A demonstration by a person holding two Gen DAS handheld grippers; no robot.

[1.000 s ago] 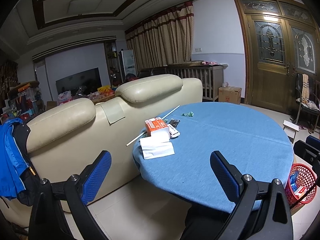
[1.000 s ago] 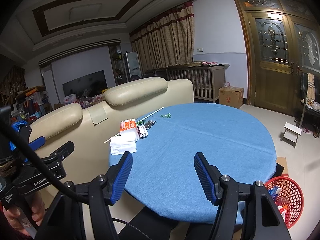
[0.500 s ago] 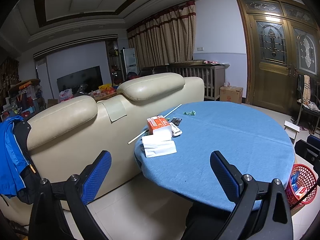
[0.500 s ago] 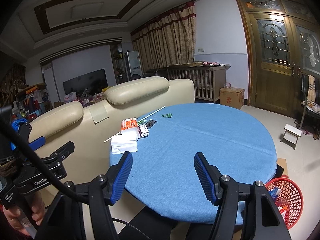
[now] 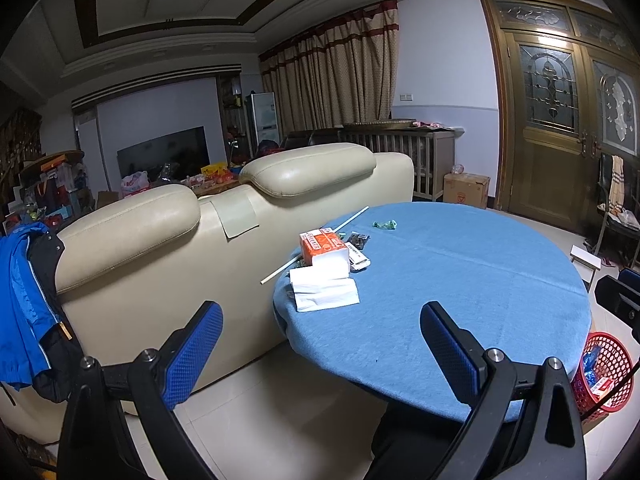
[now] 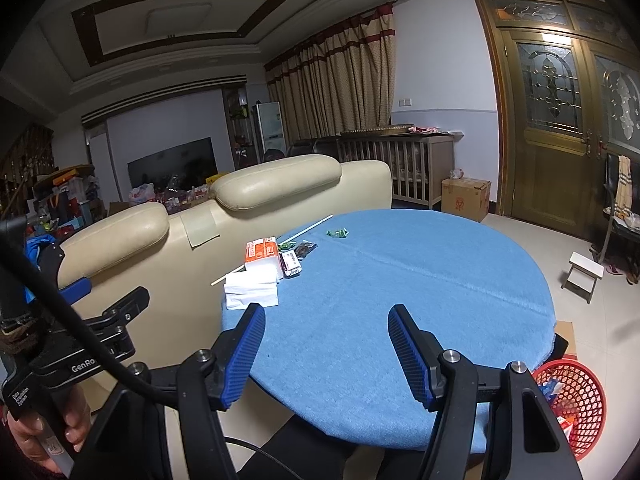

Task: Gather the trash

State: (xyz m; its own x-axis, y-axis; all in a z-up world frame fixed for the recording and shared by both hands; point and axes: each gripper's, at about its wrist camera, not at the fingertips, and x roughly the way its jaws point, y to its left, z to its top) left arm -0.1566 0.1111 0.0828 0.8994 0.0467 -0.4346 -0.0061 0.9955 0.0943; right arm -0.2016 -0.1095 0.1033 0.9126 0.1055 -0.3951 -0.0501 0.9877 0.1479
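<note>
A round table with a blue cloth [image 5: 460,280] [image 6: 400,280] carries trash at its far left edge: an orange and white box [image 5: 322,245] [image 6: 262,254], white paper [image 5: 324,290] [image 6: 251,290], a small white packet [image 5: 357,257] [image 6: 291,264], a dark wrapper [image 5: 357,240] [image 6: 305,247], a green wrapper [image 5: 385,224] [image 6: 337,233] and a long thin white stick [image 5: 316,243] [image 6: 304,231]. A red mesh basket [image 5: 602,376] [image 6: 570,396] with some trash in it stands on the floor at the right. My left gripper [image 5: 320,348] and right gripper [image 6: 326,350] are open, empty, near the table's front edge.
A cream leather sofa [image 5: 200,248] stands close behind the table's left side. A blue jacket [image 5: 20,300] hangs at the far left. A small white stool [image 6: 582,274], a cardboard box [image 6: 466,198] and a wooden double door [image 6: 560,120] are at the right.
The view through both cameras has shifted only slightly. Both grippers stay open and empty. Nothing on the table has moved.
</note>
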